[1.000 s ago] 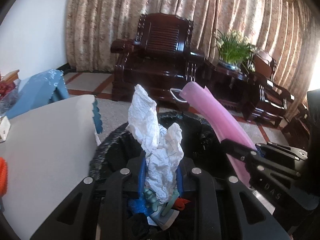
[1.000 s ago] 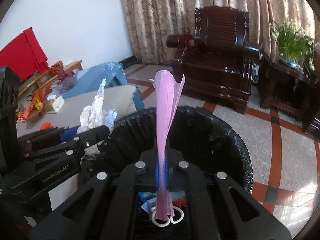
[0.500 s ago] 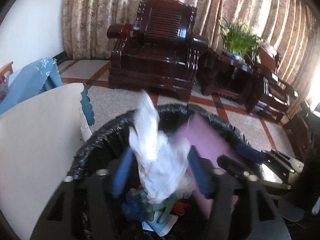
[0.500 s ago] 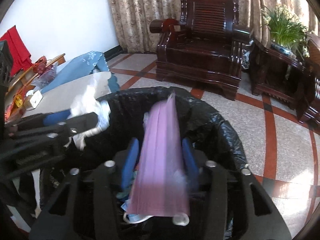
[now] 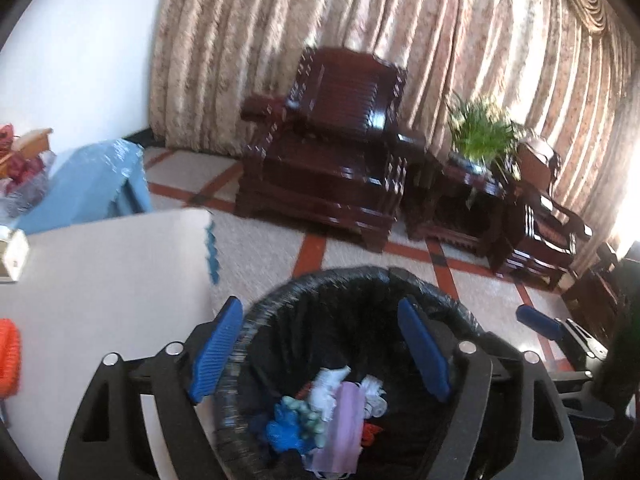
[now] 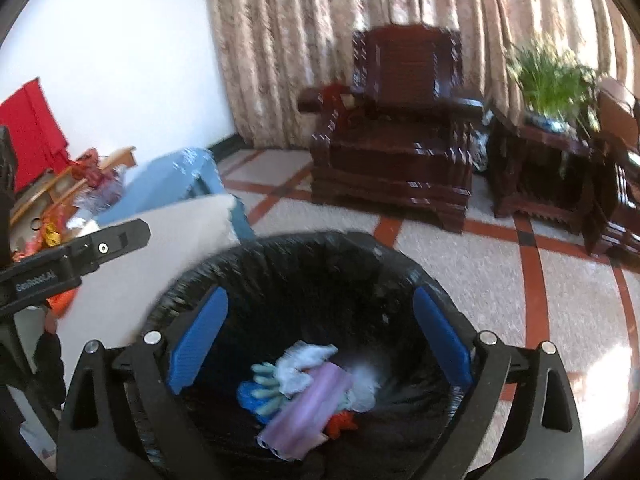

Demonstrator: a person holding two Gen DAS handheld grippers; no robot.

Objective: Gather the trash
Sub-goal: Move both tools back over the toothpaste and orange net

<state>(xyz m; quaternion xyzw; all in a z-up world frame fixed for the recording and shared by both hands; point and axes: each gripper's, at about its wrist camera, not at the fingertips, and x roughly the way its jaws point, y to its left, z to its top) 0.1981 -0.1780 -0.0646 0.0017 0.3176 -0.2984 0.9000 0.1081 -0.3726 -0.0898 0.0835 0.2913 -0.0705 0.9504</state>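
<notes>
Both hand-held grippers have just let go over the black-lined trash bin (image 5: pixel 344 292). The left hand-held gripper (image 5: pixel 320 352), low in the centre of its own view, has just been opening; its blue pads now stand wide apart with nothing between them. The crumpled white paper (image 5: pixel 332 388) it pinched a second ago lies down inside the bin. The right hand-held gripper (image 6: pixel 320 344) has likewise just been opening and is spread about as wide as it goes, empty. The pink face mask (image 6: pixel 308 408) that stood upright between its pads a second ago now rests flat on the heap at the bottom of the liner.

In the lower middle of both views the mask lies across the other rubbish: a blue glove (image 6: pixel 250 394), something pale green that may be a second glove, though the blur makes that uncertain, and a scrap of red-orange. The paper sits just beside the mask, touching it.

Both pieces seem safely delivered, so this round of collecting looks finished. At the left edge of the left view, an orange object (image 5: pixel 9 356) still sits on the pale surface (image 5: pixel 104 280); it may be next.
</notes>
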